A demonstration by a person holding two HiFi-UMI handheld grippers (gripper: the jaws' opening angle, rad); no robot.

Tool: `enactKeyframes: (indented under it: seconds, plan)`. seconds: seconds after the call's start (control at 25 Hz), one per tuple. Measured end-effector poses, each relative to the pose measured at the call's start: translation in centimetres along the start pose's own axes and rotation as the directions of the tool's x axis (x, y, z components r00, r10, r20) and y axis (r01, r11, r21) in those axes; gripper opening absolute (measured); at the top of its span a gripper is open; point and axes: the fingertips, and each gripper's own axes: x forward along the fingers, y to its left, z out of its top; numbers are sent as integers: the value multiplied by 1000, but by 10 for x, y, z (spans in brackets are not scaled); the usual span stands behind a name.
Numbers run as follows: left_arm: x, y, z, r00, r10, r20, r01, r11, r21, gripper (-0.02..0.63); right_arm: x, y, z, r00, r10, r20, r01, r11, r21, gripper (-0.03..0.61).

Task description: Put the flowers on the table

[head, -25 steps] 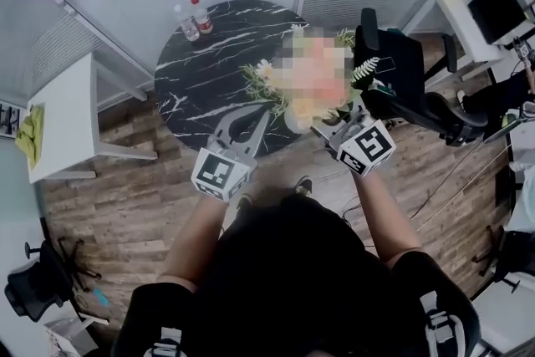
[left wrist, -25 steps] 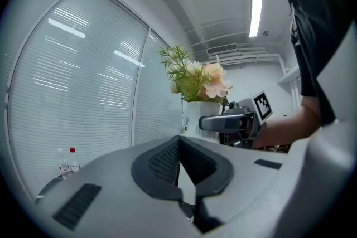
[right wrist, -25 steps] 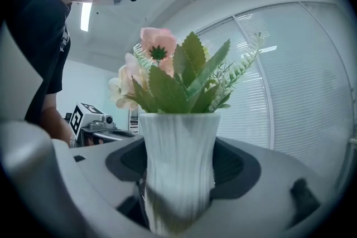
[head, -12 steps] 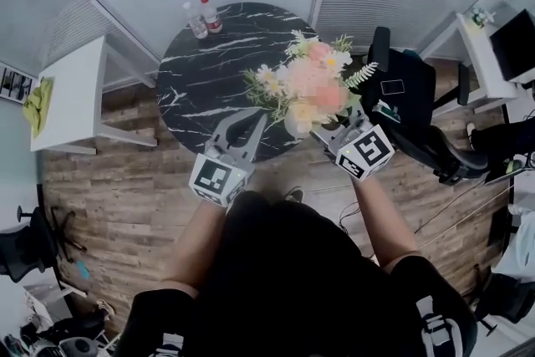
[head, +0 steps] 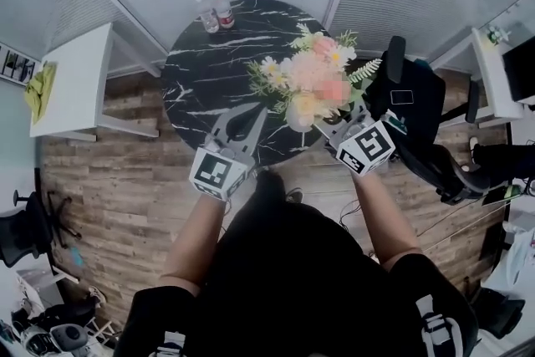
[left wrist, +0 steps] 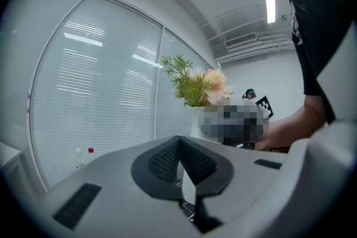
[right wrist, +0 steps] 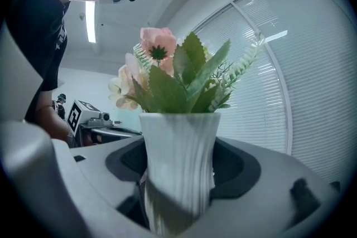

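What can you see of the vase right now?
The vase is white, vertically ribbed, narrowing below a flared rim; it looks ceramic. It stands upright, clamped at its lower body between the jaws of the right gripper. It holds flowers: pink and cream blooms, green leaves, a pale fern sprig. In the head view it sits over the near edge of the black marble table; its base is hidden, so contact with the table can't be told.

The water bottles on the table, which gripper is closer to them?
Left. The left gripper hovers at the near rim of the table, bottles beyond it; the right gripper, holding the vase, sits farther right.
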Motion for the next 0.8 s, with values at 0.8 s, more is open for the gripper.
enactKeyframes:
  seconds: [0.8]
  plan:
    - [62,152,-12,999,-50,17,50,998,-24,12,142,-72,-5,996,-79,-29,77,996,-46,336]
